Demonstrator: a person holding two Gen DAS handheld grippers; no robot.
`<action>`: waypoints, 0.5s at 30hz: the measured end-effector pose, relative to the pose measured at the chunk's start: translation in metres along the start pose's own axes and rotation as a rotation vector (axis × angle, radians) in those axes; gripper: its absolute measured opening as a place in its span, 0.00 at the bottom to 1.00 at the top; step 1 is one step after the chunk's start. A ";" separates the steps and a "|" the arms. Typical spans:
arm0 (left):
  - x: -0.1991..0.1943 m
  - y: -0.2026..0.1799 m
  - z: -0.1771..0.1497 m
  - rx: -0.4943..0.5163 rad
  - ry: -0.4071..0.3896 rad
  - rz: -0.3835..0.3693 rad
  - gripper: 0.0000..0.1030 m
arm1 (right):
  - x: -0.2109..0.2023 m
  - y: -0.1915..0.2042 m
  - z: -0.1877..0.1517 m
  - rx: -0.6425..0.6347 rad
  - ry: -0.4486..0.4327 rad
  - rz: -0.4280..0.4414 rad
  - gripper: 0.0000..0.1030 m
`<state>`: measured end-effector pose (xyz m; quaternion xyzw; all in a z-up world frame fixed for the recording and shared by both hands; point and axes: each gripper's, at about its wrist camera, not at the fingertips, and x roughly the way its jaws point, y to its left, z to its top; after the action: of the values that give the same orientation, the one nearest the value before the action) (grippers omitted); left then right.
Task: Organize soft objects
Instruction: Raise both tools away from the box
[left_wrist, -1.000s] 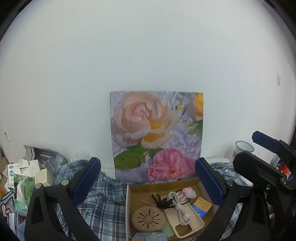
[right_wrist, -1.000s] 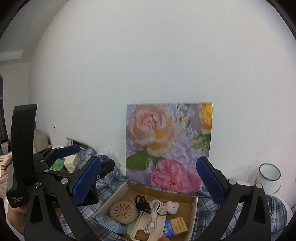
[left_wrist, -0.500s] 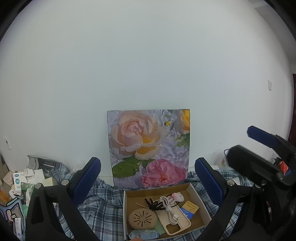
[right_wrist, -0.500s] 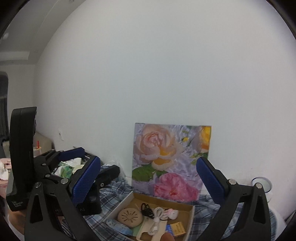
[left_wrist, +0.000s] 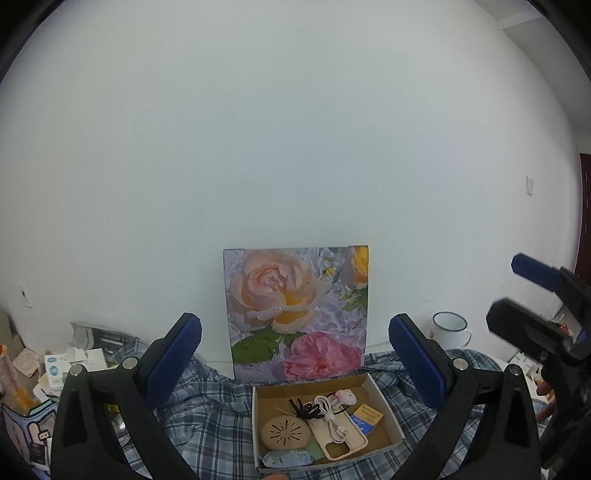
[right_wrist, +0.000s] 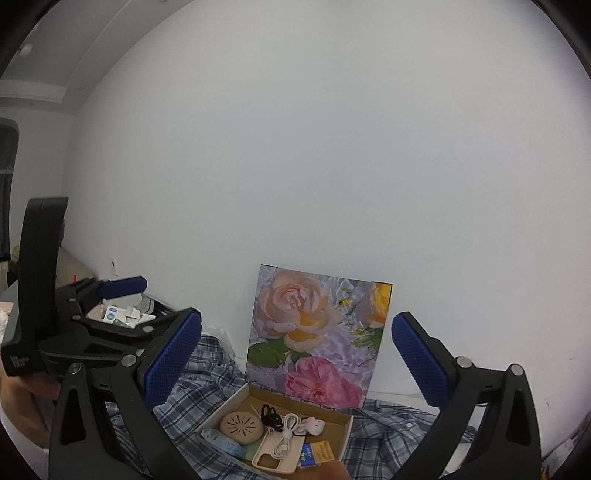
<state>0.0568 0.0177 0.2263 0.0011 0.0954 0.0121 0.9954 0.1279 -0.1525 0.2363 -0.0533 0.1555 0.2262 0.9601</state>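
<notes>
Both grippers hang high, fingers spread wide and empty. The left gripper (left_wrist: 295, 354) frames the plaid shirt (left_wrist: 207, 402), the soft thing here, which lies crumpled across the surface well below and beyond the blue fingertips (left_wrist: 173, 358), apart from them. Its long axis runs left to right along the wall, folds bunched up at the left; which way the collar points I can't tell. A cardboard box (left_wrist: 384, 391) sits on top of it, holding a cable, a phone case and a round beige disc. Behind stands a rose picture (left_wrist: 295, 310), with a white mug (left_wrist: 448, 328) to its right. The right gripper (right_wrist: 295, 358) is equally agape above the same shirt (right_wrist: 207, 373).
</notes>
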 end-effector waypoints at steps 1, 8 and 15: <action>-0.005 -0.001 0.001 -0.002 -0.003 -0.001 1.00 | -0.005 0.001 0.001 -0.001 -0.001 0.004 1.00; -0.044 0.001 -0.005 0.027 -0.033 -0.007 1.00 | -0.040 0.006 -0.002 0.011 -0.030 0.001 1.00; -0.065 0.004 -0.026 0.032 -0.043 -0.013 1.00 | -0.052 0.016 -0.018 -0.011 -0.008 0.019 1.00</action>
<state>-0.0120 0.0202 0.2136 0.0168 0.0741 0.0039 0.9971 0.0710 -0.1630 0.2354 -0.0561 0.1510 0.2364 0.9582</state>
